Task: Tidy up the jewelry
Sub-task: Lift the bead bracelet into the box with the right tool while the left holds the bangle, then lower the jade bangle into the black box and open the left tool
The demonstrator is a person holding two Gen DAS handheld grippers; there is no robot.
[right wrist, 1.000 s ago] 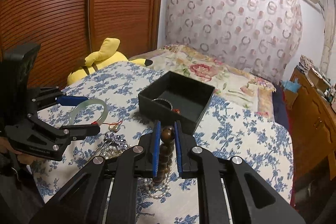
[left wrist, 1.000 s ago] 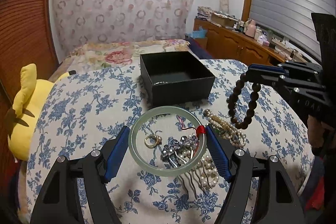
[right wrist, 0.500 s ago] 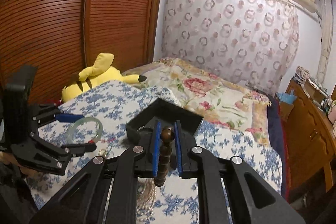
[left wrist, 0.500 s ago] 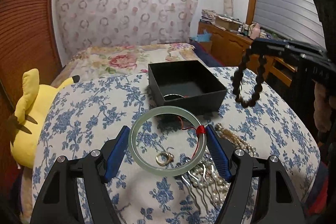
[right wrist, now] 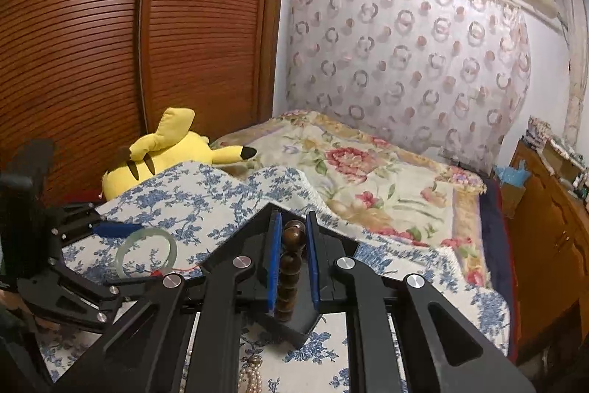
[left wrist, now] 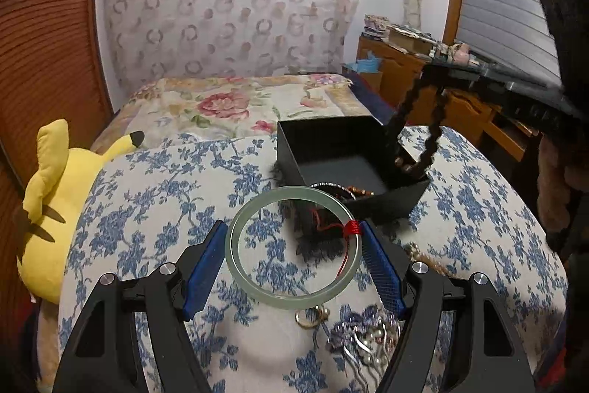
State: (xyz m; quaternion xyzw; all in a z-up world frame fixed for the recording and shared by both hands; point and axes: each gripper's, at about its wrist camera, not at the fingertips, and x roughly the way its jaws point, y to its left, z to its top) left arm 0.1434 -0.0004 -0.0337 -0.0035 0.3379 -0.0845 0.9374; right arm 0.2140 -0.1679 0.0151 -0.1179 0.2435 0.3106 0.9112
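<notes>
You're carrying two pieces: left gripper (left wrist: pixel 294 264) spread wide, pinching the jade bangle (left wrist: pixel 292 247); right gripper (right wrist: pixel 292 264) squeezing the dark bead bracelet (left wrist: pixel 416 135), dangling over the black box (left wrist: pixel 324 150). Box is holding a few pieces already; pearls (right wrist: pixel 250 378), gold ring (left wrist: pixel 309 317) and hairpins (left wrist: pixel 364 345) are waiting on the cloth.

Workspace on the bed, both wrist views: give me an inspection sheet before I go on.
Surface: blue-flowered cloth, wrinkled.
Job's things: black box open, a few pieces already inside; jade bangle with red thread; dark bead bracelet hanging over the box.
Clutter: ring, hair comb and pearls loose on the cloth.
Grippers: left gripper clamps the bangle across its width; right gripper shut on the bead bracelet.
Cables: nothing seen.
Surroundings: yellow plush toy, floral bedspread, wooden wardrobe, curtain, sideboard.
</notes>
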